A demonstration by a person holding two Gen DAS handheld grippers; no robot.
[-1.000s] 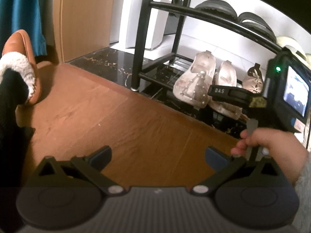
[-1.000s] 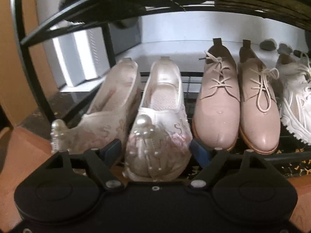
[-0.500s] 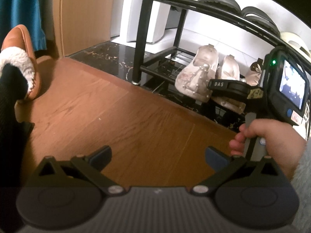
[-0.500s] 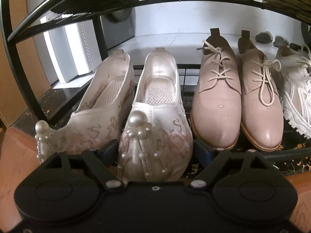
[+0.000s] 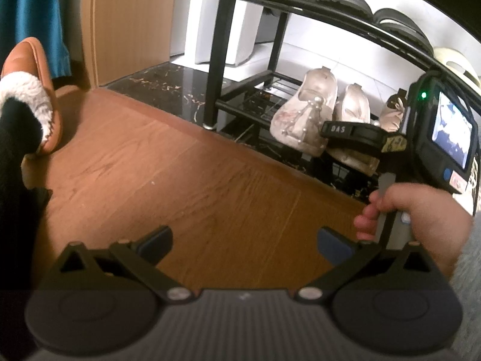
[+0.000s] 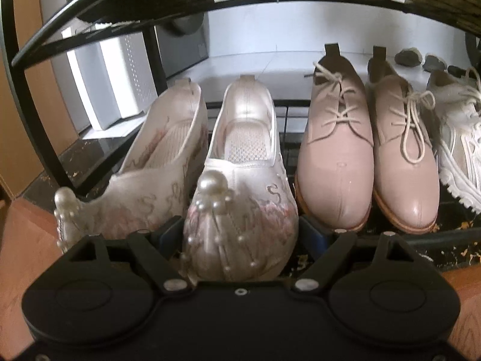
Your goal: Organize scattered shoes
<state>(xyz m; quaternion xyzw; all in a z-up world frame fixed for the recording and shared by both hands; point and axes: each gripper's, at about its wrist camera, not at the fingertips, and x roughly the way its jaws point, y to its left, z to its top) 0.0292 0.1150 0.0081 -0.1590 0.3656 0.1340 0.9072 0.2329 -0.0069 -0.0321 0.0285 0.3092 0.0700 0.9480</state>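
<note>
Left tongs (image 5: 244, 242) spread wide over bare wooden floor (image 5: 186, 186), nothing between the pads. Far left in that view, a tan fleece-lined slipper (image 5: 33, 90) worn on a foot, tilted up at the floor's edge. Further right, a black shoe rack (image 5: 300, 3) on dark marble tile, with dark shoes on its upper tier. Right tongs (image 6: 239, 234) spread about as wide as the toe of a pearl-trimmed satin shoe (image 6: 240, 186), one blue pad close on each side of the toe; firm pressing on the shoe not clear from the pictures. Shoe resting on the rack's lowest shelf, toe toward the camera, heel toward the wall. Just left of it, its mate (image 6: 150, 177), leaning over onto its side against the first. To the right, a pair of beige lace-up shoes (image 6: 336, 156) side by side, then a white sneaker (image 6: 460, 150) at the frame edge. In the left view, a bare hand (image 5: 421, 210) gripping the right tool's handle in front of the rack.
</note>
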